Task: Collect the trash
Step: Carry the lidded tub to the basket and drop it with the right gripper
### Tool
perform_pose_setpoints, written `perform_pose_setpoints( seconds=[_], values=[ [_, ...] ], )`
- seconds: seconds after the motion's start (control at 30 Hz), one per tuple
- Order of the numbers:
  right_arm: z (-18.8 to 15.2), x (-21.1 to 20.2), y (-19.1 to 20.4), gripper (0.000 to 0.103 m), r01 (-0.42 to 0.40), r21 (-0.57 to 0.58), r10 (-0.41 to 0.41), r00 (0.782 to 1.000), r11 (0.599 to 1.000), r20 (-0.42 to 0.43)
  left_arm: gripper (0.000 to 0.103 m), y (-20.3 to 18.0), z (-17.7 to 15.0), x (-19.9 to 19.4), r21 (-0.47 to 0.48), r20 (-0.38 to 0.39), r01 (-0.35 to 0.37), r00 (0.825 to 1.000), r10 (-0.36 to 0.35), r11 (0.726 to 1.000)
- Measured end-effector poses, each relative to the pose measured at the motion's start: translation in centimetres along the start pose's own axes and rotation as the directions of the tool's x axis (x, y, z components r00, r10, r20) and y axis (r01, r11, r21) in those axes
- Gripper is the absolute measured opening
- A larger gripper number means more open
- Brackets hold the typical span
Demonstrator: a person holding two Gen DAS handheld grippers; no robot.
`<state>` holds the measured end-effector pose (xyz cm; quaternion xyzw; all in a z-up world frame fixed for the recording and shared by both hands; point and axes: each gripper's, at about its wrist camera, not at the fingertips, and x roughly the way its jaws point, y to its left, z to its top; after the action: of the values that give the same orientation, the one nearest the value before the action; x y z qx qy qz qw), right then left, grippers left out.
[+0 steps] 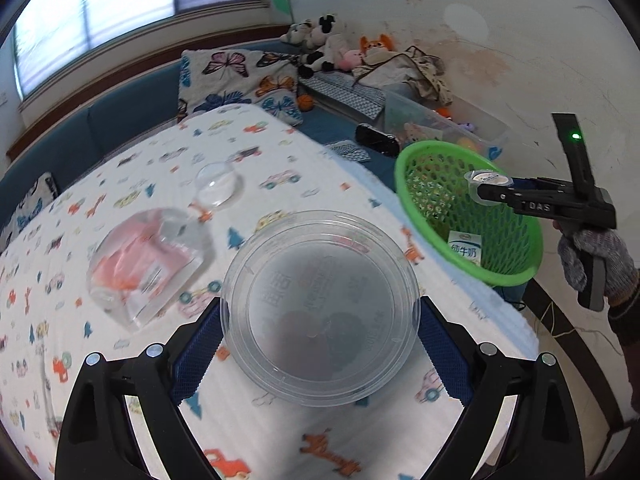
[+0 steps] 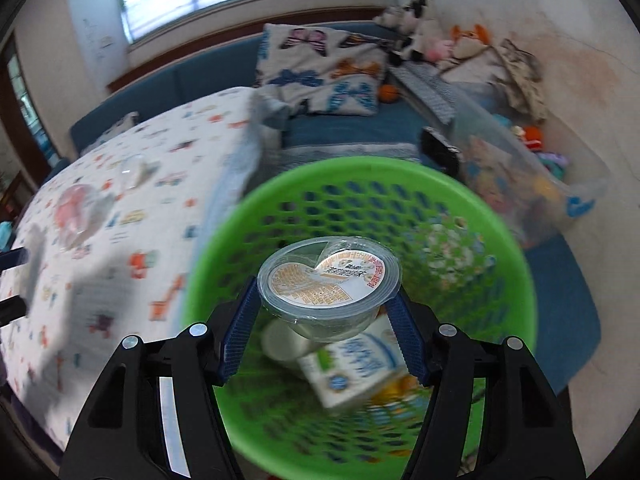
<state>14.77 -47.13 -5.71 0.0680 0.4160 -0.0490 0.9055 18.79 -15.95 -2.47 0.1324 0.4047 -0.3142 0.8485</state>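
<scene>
So left gripper (image 1: 320,336) clamps a clear round container (image 1: 320,308) over the patterned tablecloth (image 1: 140,184) — right gripper (image 2: 324,312) pinches a sealed cup (image 2: 329,286) above the green basket (image 2: 516,264) — milk carton (image 2: 352,368) inside.

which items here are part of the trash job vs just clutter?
Job:
- clear round container in left gripper
- sealed cup in right gripper
- green basket
- milk carton
- clear bag
- dome lid

Clutter:
- plush toys
- butterfly pillow
- toy bin
</scene>
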Motion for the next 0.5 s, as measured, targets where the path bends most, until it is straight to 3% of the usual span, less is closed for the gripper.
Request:
perform_pose_setpoints(
  seconds=[0.13, 0.27, 0.5],
  values=[
    [0.2, 0.4, -2.1, 0.065, 0.045, 0.028, -0.045, 0.999, 0.999, -0.007, 0.090, -1.1, 1.1, 0.2, 0.018, 0.007, 0.013, 1.000, -0.013, 1.000],
    [0.2, 0.6, -3.8, 0.073, 0.059, 0.071, -0.059, 0.998, 0.996, -0.009, 0.090, -2.2, 2.2, 0.5, 0.027, 0.015, 0.027, 1.000, -0.028, 0.999],
    [-0.1, -0.3, -4.5, 0.074, 0.071, 0.077, -0.071, 0.997, 0.995, 0.007, 0.090, -4.3, 3.9, 1.2, 0.063, 0.020, 0.047, 0.999, -0.048, 0.997]
  ],
)
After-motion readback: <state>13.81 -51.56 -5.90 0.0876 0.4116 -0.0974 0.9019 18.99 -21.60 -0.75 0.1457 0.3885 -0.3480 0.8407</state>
